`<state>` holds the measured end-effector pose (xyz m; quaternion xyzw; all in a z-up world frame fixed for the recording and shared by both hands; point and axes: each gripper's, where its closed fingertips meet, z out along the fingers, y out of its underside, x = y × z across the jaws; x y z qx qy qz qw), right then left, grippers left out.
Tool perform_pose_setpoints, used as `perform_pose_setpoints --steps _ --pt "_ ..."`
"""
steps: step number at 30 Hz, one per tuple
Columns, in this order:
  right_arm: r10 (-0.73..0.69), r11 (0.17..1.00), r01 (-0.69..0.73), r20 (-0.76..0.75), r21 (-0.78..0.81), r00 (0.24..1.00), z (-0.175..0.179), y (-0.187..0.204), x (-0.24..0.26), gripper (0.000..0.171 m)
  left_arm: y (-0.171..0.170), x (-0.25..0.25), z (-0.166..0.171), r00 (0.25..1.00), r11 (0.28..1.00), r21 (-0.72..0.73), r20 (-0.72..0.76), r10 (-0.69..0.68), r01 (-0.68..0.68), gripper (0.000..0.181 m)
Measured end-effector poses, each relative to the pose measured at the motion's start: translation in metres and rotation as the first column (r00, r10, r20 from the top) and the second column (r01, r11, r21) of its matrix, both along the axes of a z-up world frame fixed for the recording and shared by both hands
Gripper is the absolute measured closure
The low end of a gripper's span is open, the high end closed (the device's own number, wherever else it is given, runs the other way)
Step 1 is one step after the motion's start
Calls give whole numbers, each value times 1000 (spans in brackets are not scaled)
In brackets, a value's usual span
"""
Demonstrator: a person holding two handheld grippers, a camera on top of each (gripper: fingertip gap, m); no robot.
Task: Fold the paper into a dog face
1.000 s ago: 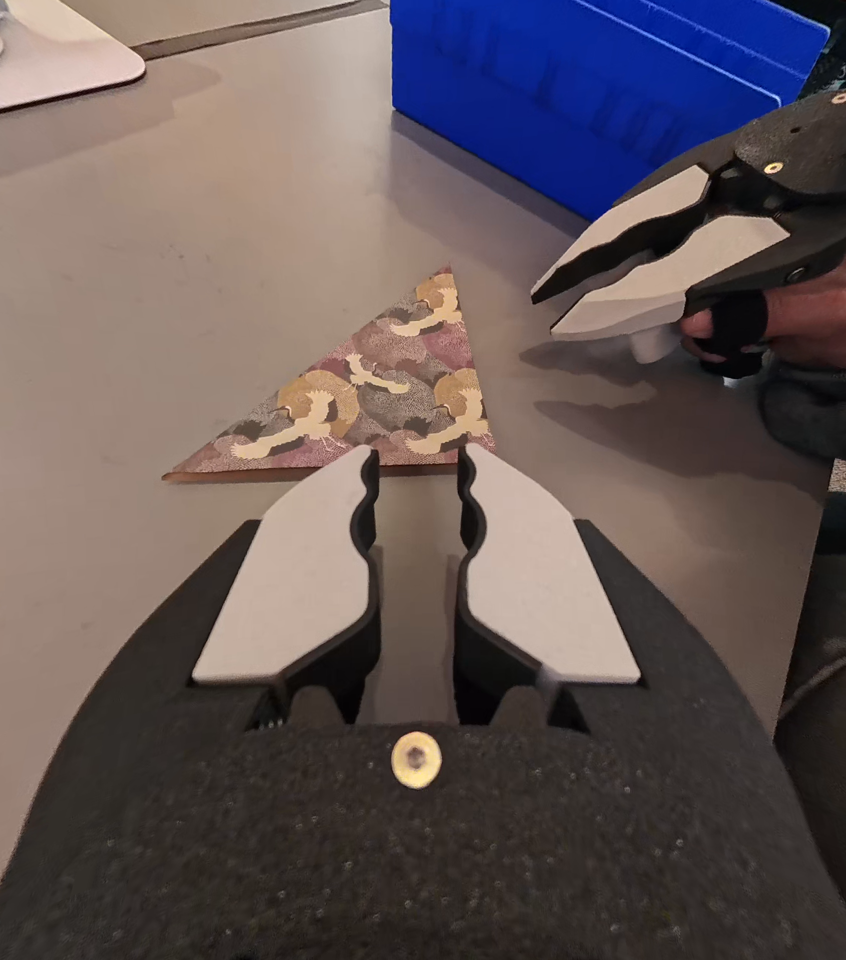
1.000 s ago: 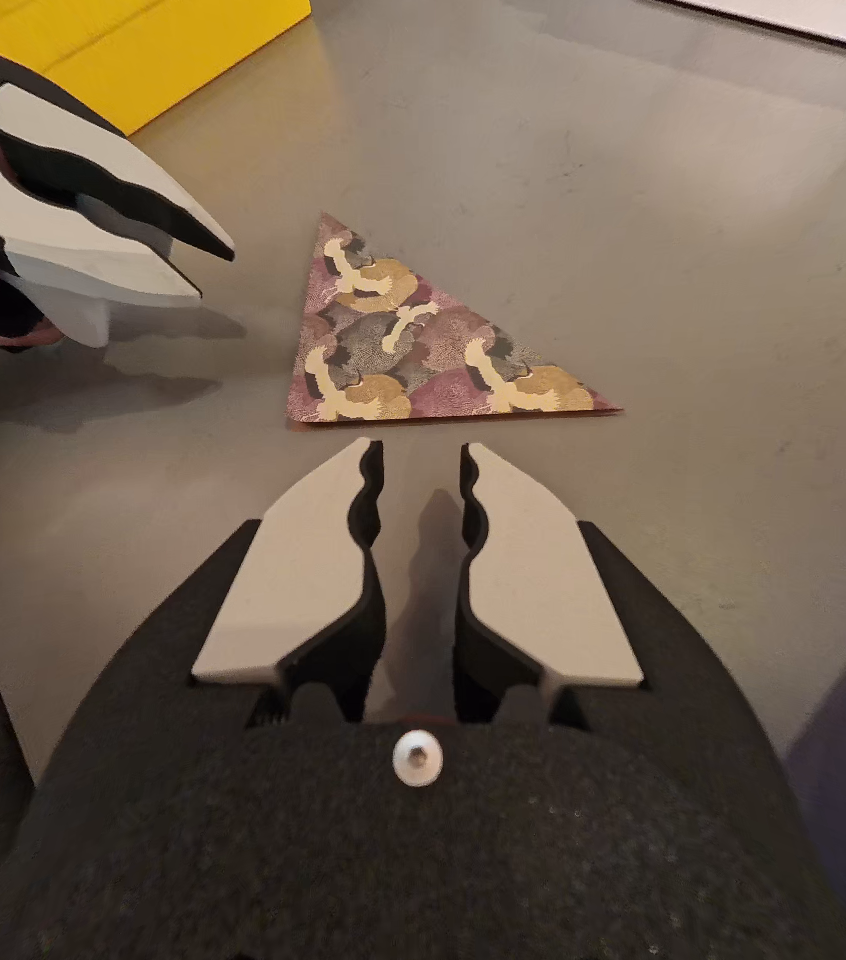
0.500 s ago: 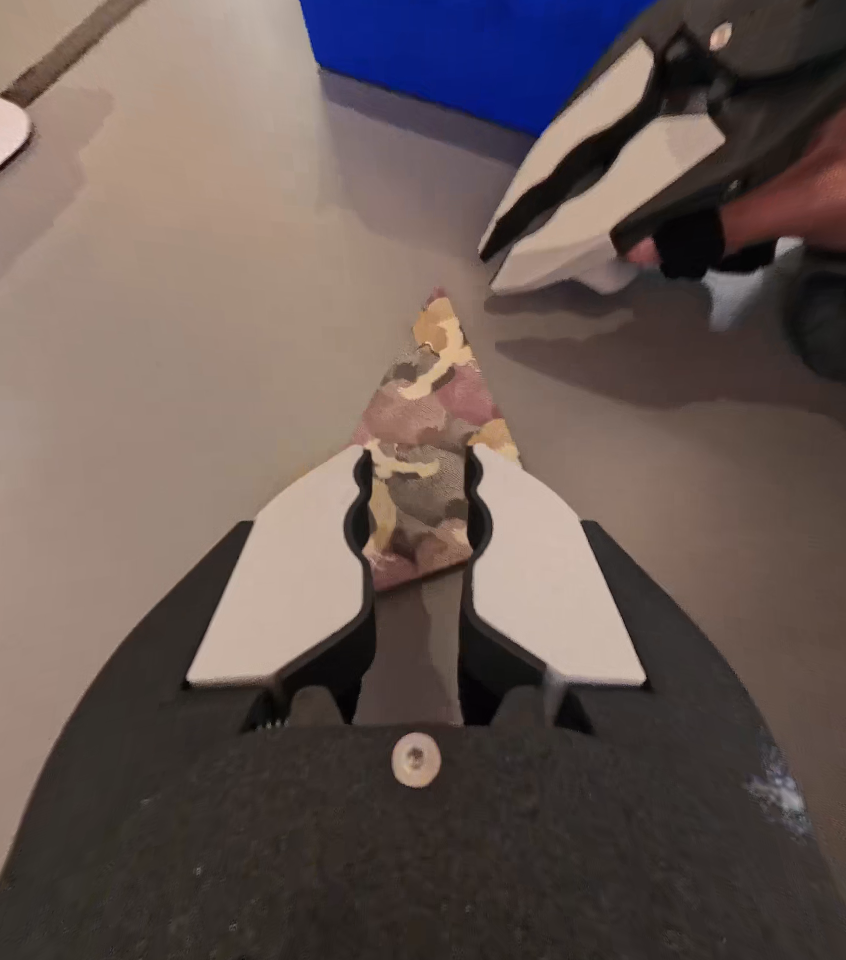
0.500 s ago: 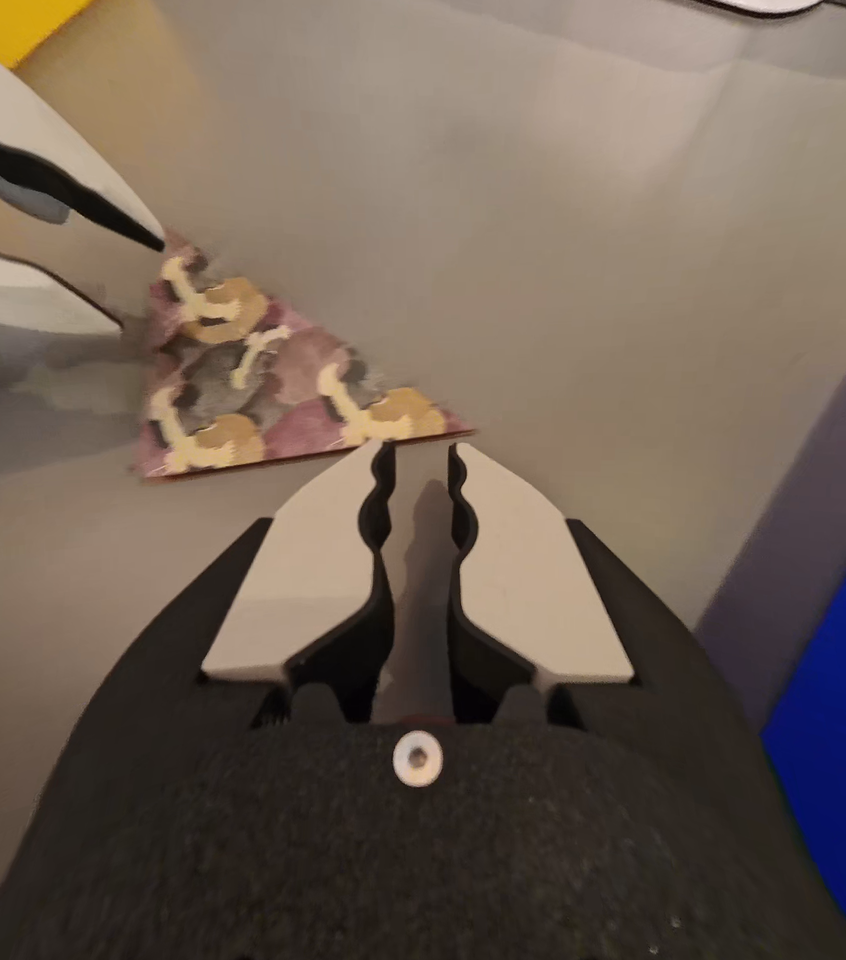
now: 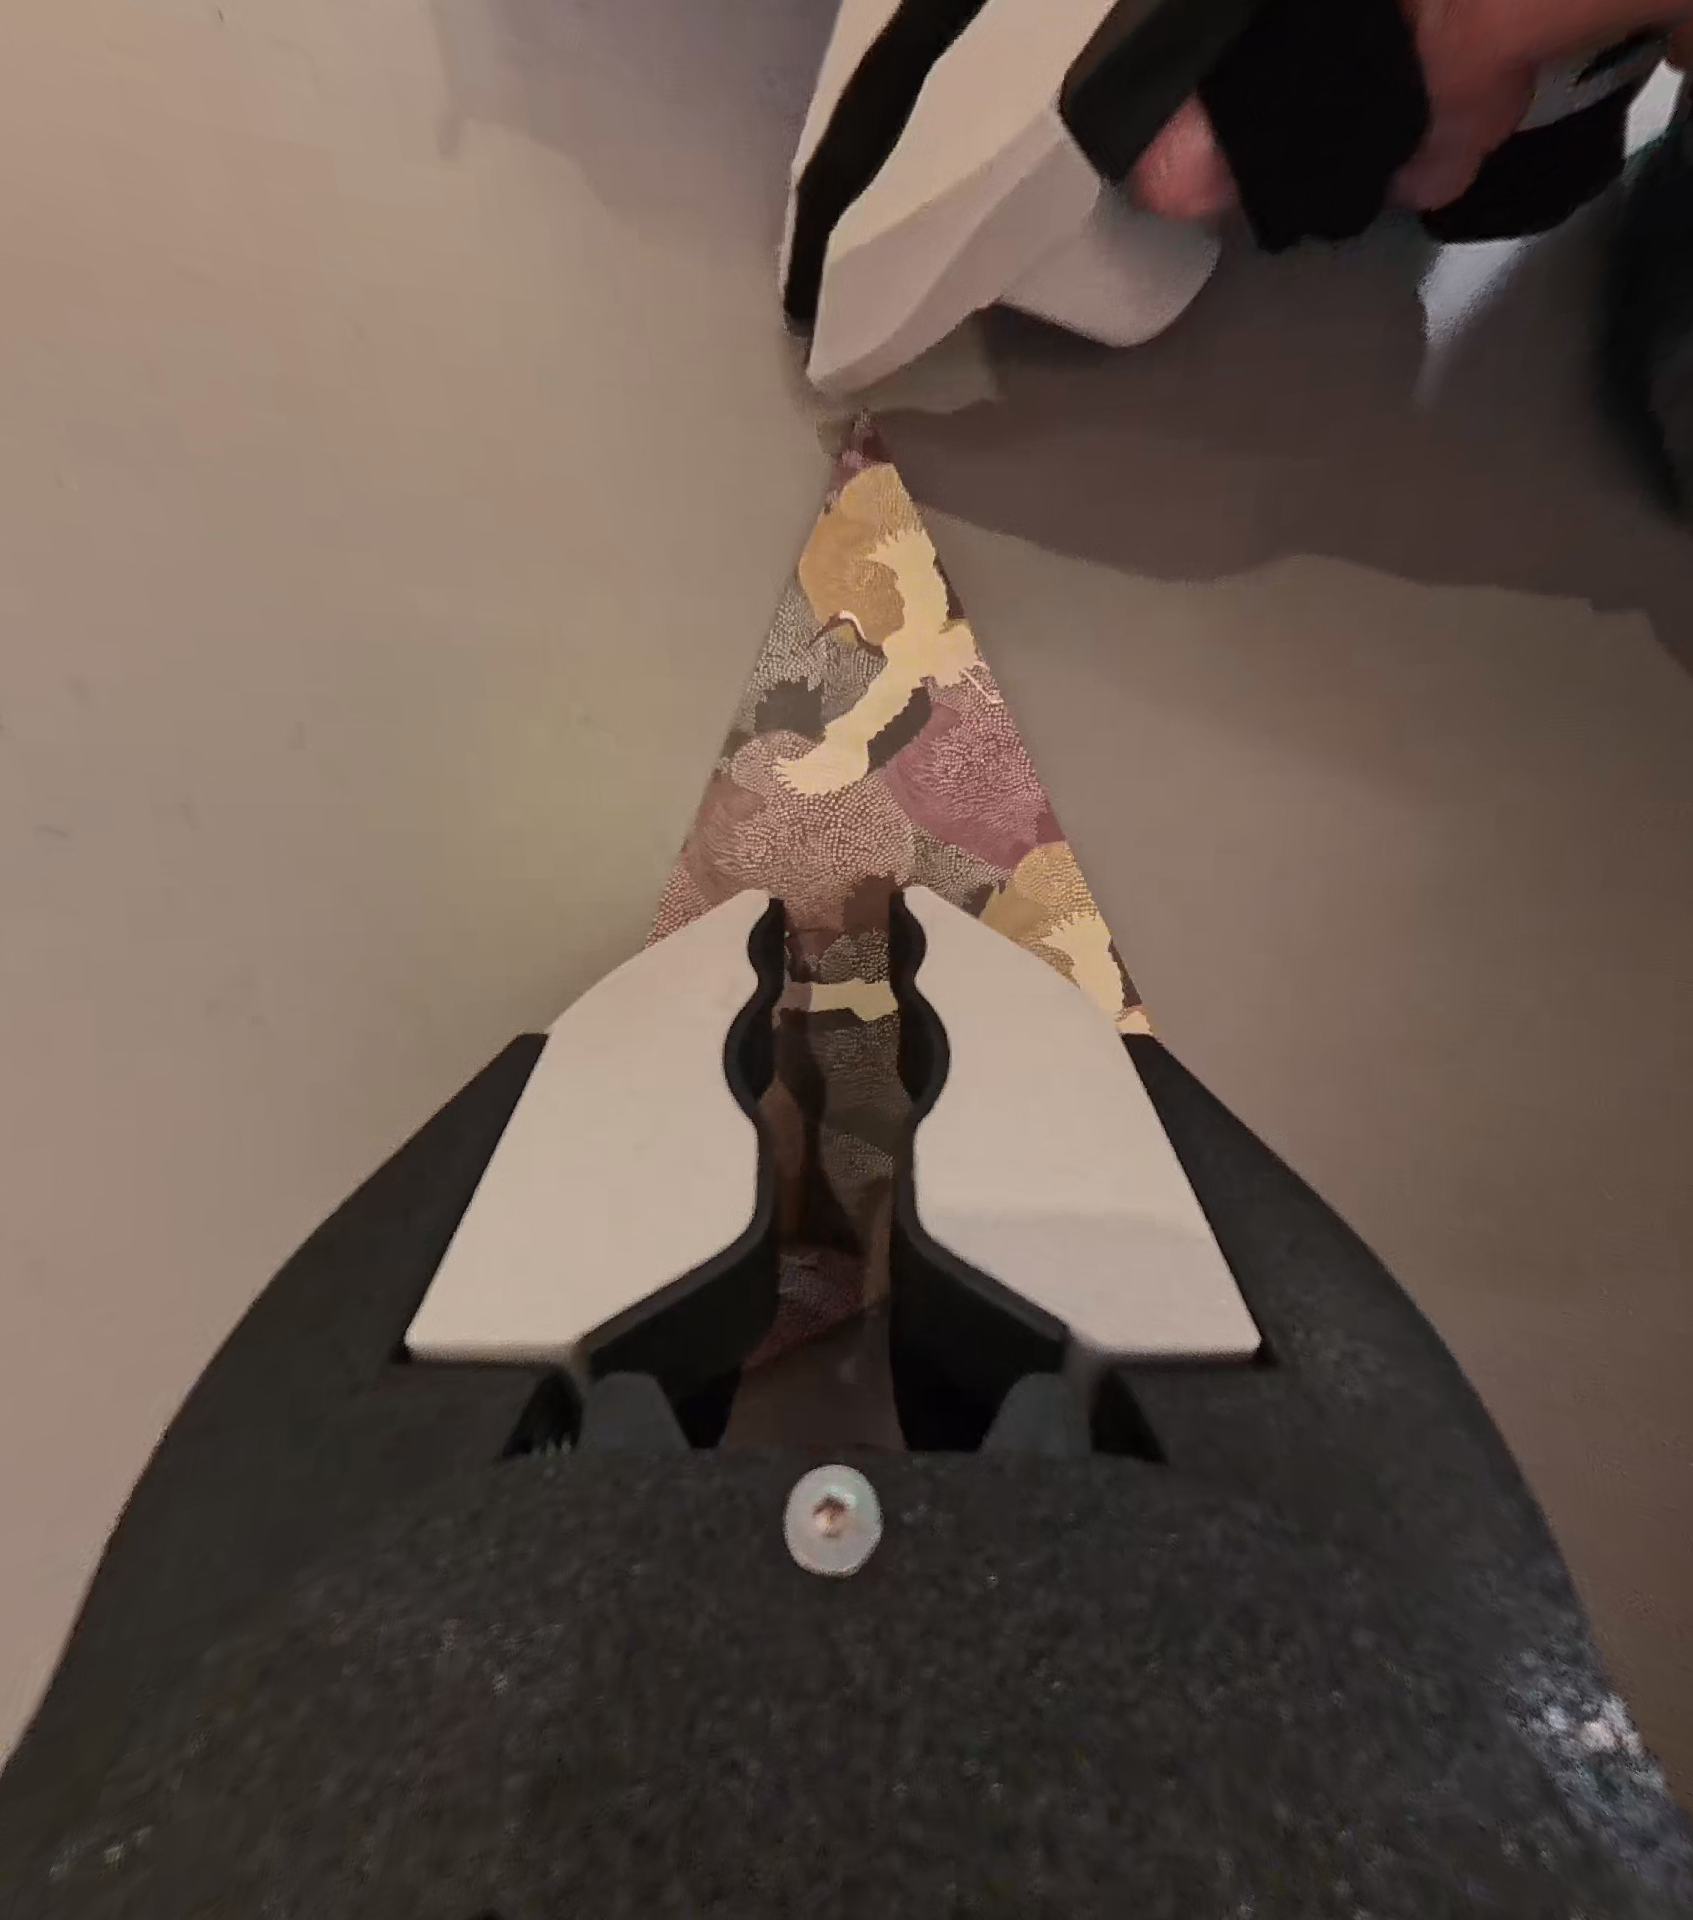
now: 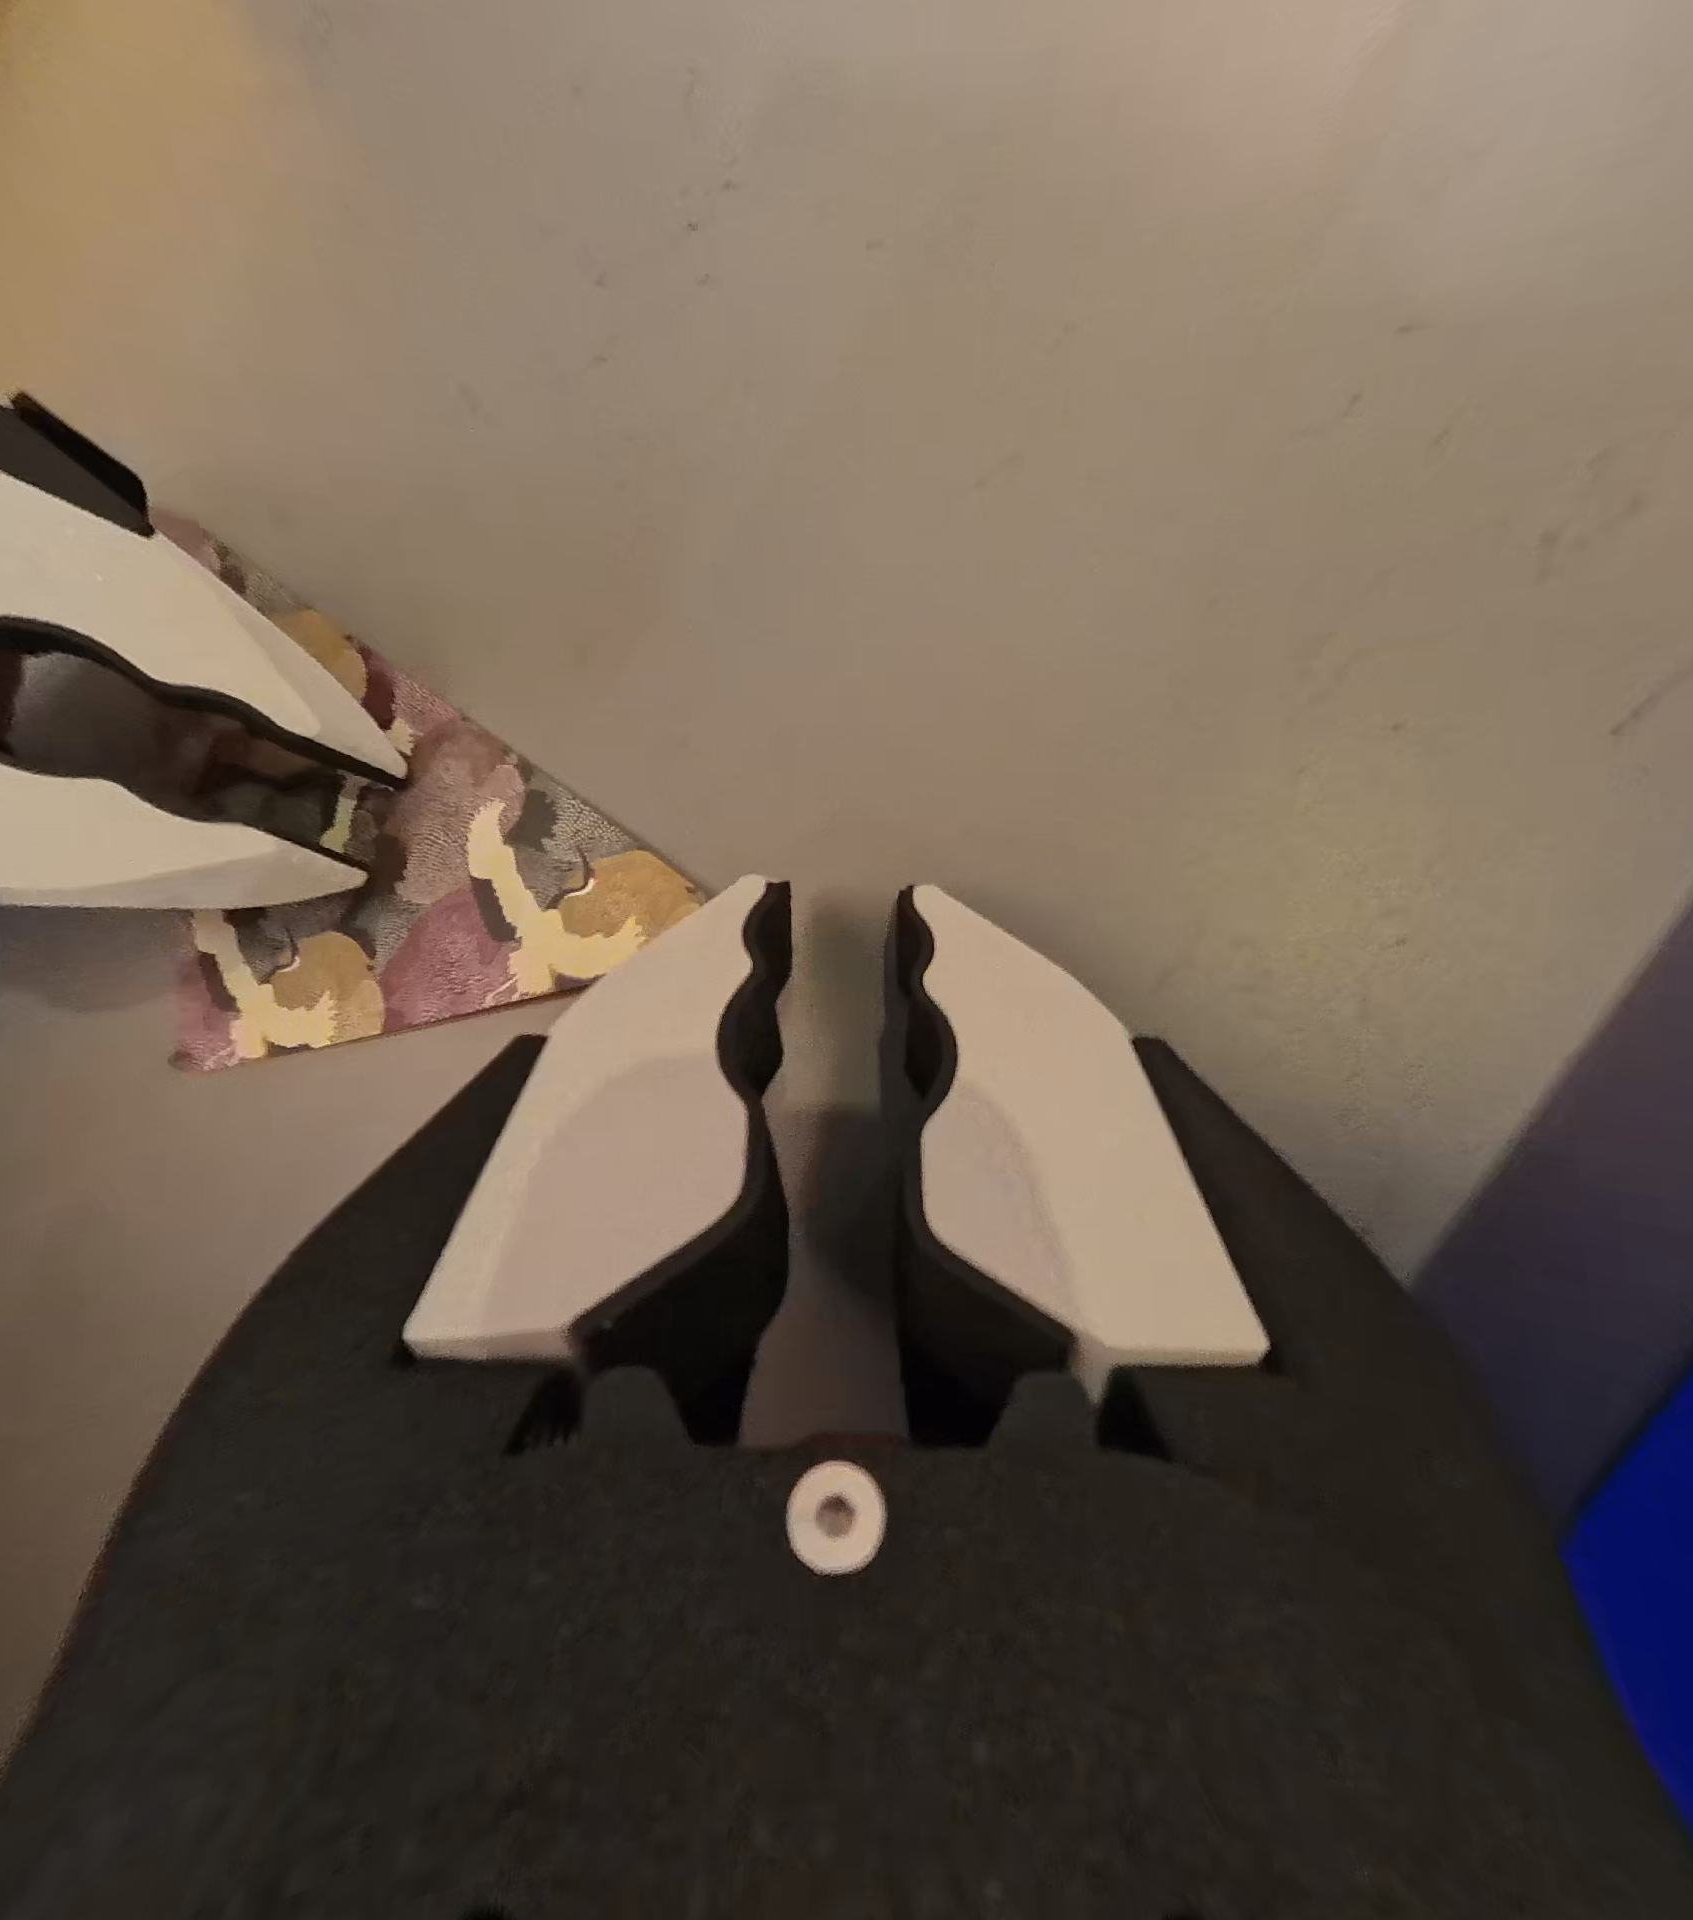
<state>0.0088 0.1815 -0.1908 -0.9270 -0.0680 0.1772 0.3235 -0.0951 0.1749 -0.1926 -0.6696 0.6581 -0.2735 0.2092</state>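
Paper (image 5: 883, 748), folded into a thin, limp triangle, lies flat on the table (image 5: 302, 520) under the left gripper (image 5: 829, 914)'s parted fingers; the right gripper (image 6: 840, 904), also parted and empty, sits beside its corner. Corners probably lift easiest.

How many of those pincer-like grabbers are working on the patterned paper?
2. The left gripper sits over one end of the folded paper, jaws parted astride it. The right gripper is at the paper's opposite pointed corner, jaws apart, holding nothing.
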Motion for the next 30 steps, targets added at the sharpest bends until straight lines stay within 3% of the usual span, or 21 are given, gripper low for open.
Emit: perform_pose_setpoints --steps 5,22,27,30 --pt "-6 997 -9 -205 -70 979 5 -9 -16 147 -7 -7 1 999 999 -40 15 30 -29 159" --pt "78 993 -109 -425 -49 902 15 -13 -70 145 -17 -12 1 996 998 -23 58 62 -61 155" --pt "127 983 -161 -314 -84 941 11 -25 -66 144 -17 -12 1 997 998 -22 55 60 -59 155" --pt "179 982 -180 -21 -54 984 9 -31 -40 141 -18 -13 0 997 998 -12 50 56 -55 155"
